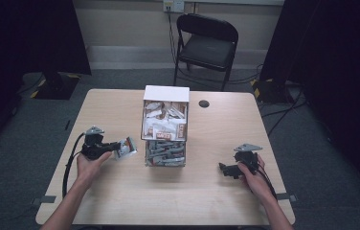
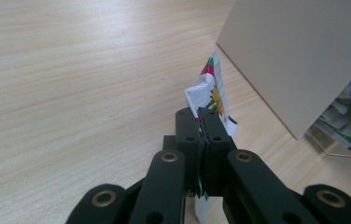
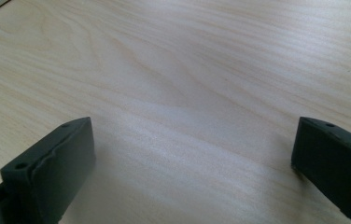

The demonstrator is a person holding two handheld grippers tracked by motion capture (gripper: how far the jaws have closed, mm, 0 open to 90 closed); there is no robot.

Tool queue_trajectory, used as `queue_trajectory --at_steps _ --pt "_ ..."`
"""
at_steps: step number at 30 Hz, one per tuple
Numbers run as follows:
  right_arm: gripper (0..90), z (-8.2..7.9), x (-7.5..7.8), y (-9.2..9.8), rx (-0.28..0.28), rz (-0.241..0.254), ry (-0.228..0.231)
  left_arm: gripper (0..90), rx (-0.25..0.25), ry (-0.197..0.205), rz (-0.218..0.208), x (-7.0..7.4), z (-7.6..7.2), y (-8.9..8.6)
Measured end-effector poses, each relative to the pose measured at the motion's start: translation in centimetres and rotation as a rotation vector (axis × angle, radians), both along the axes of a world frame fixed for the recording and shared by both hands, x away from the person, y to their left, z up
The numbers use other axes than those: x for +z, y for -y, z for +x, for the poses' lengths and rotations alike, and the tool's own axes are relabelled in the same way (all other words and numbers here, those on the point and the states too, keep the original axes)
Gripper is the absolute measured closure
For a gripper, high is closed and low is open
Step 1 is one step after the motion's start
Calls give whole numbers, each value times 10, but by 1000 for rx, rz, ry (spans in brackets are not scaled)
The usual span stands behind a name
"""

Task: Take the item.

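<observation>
Left of the box (image 1: 165, 125), above the bare table (image 1: 120, 191), I have the left gripper (image 1: 118, 148) clamped on a small sachet (image 1: 126, 147). Its jaws stand together in the left gripper view, pinching the sachet (image 2: 209, 91) near one edge, with most of the packet standing clear beyond the pads. The packet is white with a printed flower in red, green and yellow.

I judge it very light, thin and limp: a flat foil or paper pouch that will bend and flutter if swung. The surface looks glossy, so it may slide out of a shallow pinch. A hold across a sealed edge, as now, seems soundest; squeezing the filled middle risks bursting or creasing it.

The right gripper (image 1: 227, 169) rests low at the table's right side, well apart from the box, jaws wide apart and empty over bare wood.

The box holds many similar sachets in its upper compartment.
</observation>
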State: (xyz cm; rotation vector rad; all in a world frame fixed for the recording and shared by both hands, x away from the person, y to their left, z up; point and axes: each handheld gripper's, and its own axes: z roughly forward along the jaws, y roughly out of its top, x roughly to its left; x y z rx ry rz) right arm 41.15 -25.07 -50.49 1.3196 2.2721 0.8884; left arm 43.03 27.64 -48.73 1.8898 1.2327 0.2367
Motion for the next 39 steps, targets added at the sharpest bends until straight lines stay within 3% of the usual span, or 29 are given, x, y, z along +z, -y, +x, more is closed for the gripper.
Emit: queue_trajectory --at_steps 6,12,18,22,28,30,31,36,39 --pt "0 0 0 0 1 0 1 849 -13 -2 29 -4 2 1" --pt "0 0 0 0 0 0 0 834 4 -15 28 -10 5 0" --pt "0 0 0 0 1 0 1 820 5 -34 75 -17 8 1" --pt "0 0 0 0 0 0 0 819 14 -37 58 -18 10 2" --pt "0 0 0 0 1 0 0 807 31 -36 66 -18 11 4" --pt "0 0 0 0 0 0 0 799 52 -47 36 -18 11 5" --pt "0 0 0 0 0 0 0 798 38 -40 54 -19 12 7" --pt "0 0 0 0 -1 0 0 761 50 -25 62 -19 12 9" --pt "0 0 0 0 -1 0 0 676 55 -12 71 -19 11 12"
